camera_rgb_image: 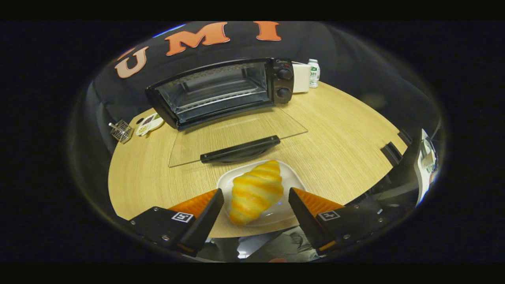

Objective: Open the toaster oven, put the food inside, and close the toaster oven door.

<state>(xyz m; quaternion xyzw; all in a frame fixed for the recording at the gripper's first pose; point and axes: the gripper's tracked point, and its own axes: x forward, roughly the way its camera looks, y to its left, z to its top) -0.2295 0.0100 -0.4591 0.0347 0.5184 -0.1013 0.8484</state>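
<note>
Wooden table [335, 130] is seen carrying the toaster oven [221, 92] at its far edge, door [236, 138] already lowered flat. Near the front edge, a croissant [255, 191] lies on a white plate [290, 175]. The tongs [255, 197] are held wide open around it, untouched. A lopsided squeeze could likely roll it off the plate.

Claw-mounted fisheye, high, tilted down over table [339, 150], facing toaster oven [221, 92].

Nothing really readable here – toaster oven [221, 92] badge above knobs too blurry, small bottle [313, 73] label too tiny, finger [197, 215] tags just square markers.
</note>
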